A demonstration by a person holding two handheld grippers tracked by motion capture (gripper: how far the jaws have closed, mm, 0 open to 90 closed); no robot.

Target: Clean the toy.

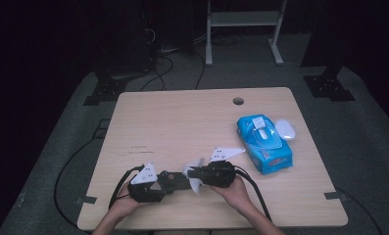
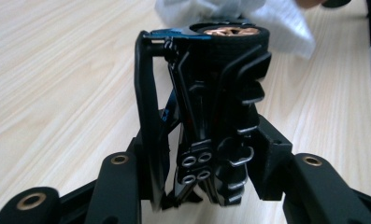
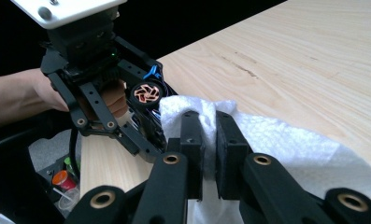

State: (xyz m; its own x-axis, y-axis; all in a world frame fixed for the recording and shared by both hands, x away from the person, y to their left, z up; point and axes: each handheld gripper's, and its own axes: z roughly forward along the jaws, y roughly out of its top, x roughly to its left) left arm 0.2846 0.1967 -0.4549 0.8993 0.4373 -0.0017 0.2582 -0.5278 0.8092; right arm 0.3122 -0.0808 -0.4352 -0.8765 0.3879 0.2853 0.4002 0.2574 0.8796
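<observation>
A black toy car [image 2: 206, 116] is pinched by the left gripper [image 2: 206, 186]; at its three o'clock, a white wipe [image 3: 276, 140] is clamped by the right gripper [image 3: 210, 140].

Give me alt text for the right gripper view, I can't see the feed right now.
The right gripper has its black jaws shut on a white wet wipe, pressed against a black toy car with a copper-coloured wheel. The left gripper holds the car from the far side, above the pale wooden table.
</observation>
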